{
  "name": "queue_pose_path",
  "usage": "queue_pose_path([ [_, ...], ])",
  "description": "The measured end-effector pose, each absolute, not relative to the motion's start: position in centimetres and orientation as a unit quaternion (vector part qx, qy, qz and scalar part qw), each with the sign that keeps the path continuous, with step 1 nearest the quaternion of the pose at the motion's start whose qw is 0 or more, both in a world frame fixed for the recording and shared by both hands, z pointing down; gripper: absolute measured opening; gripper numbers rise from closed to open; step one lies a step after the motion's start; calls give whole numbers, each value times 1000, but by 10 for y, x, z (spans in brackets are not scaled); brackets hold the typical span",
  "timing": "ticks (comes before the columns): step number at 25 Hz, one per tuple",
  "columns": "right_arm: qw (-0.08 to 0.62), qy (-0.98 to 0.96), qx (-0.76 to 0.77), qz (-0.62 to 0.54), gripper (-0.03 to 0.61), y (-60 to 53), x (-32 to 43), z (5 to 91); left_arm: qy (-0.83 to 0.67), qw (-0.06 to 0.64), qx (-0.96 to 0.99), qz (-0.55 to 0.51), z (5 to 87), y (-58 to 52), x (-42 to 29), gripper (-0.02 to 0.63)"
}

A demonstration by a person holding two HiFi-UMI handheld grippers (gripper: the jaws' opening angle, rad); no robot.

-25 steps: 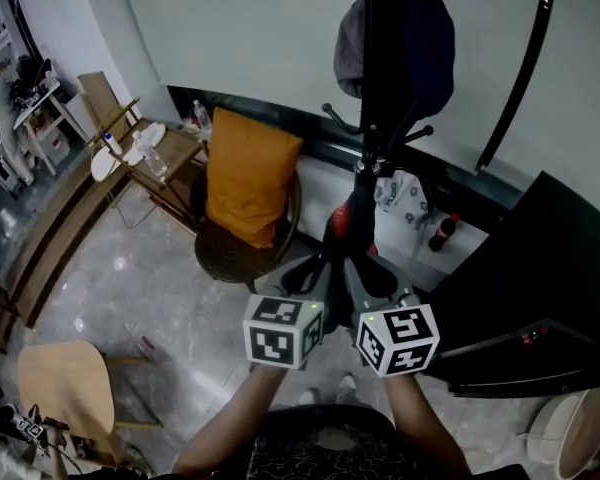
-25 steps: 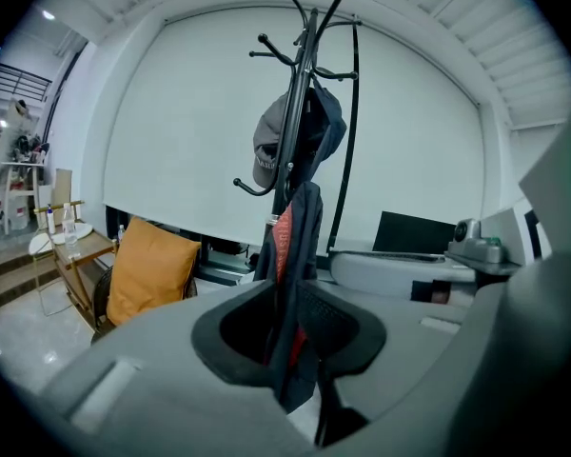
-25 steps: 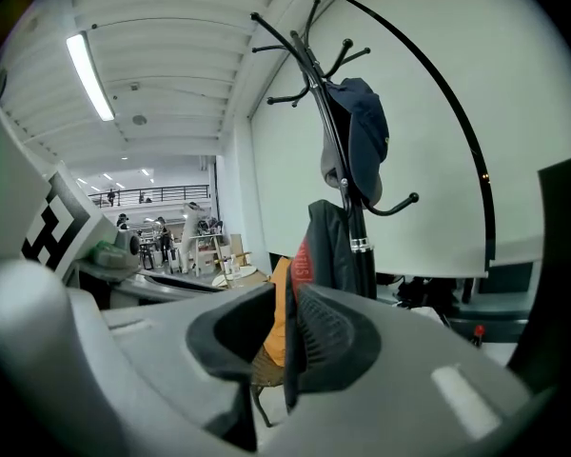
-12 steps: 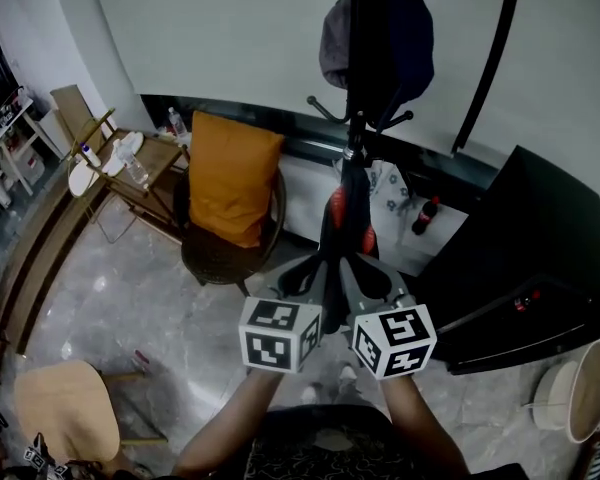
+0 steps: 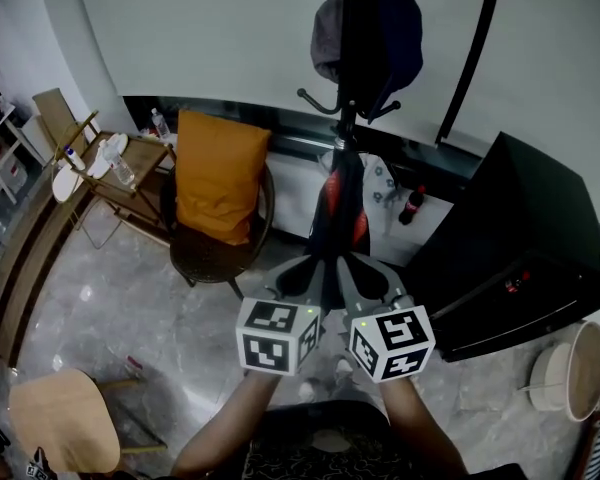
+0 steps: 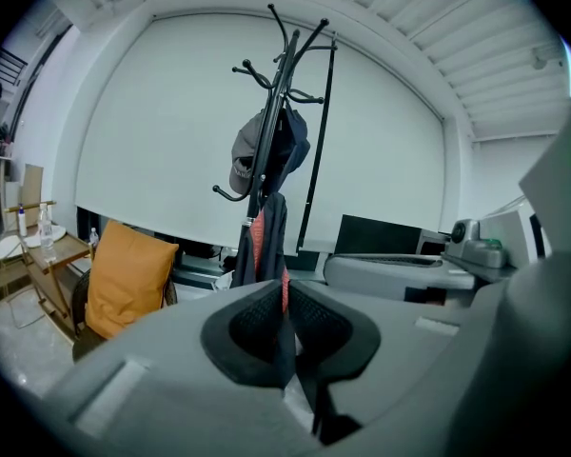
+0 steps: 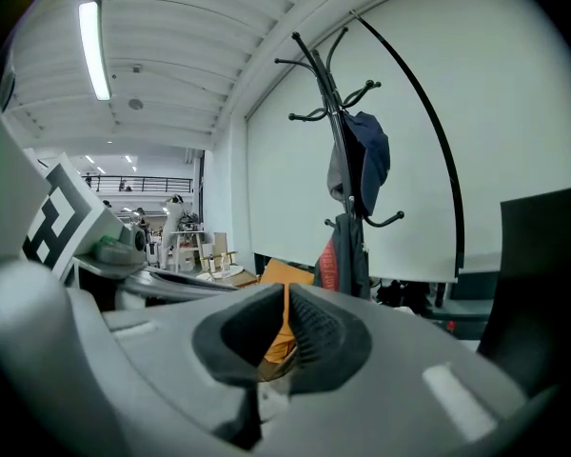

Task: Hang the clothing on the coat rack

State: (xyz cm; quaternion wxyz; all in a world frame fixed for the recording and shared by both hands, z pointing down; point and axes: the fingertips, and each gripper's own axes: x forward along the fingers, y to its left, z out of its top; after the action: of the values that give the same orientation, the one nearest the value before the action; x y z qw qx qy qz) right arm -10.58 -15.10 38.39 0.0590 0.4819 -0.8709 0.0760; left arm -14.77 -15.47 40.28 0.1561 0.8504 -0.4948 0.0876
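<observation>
My left gripper and right gripper sat side by side, both closed on nothing. Straight ahead of them, the dark jacket with red trim hung limp from the coat rack. It looked soft and light. I judged the collar the best place to hold it.

Staged lounge corner in a workshop-like hall, polished marble-look floor, white roller blind backdrop, coat rack, round chair with orange cushion, small wooden worktop with bottles, ceiling strip light over an open hall beyond
</observation>
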Motion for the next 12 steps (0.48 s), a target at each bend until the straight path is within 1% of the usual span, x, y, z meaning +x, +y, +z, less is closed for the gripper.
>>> queue_pose_path([
  [12, 67, -865, 493, 67, 2, -145, -113, 386, -479, 150, 861, 86, 401, -149, -153, 12],
])
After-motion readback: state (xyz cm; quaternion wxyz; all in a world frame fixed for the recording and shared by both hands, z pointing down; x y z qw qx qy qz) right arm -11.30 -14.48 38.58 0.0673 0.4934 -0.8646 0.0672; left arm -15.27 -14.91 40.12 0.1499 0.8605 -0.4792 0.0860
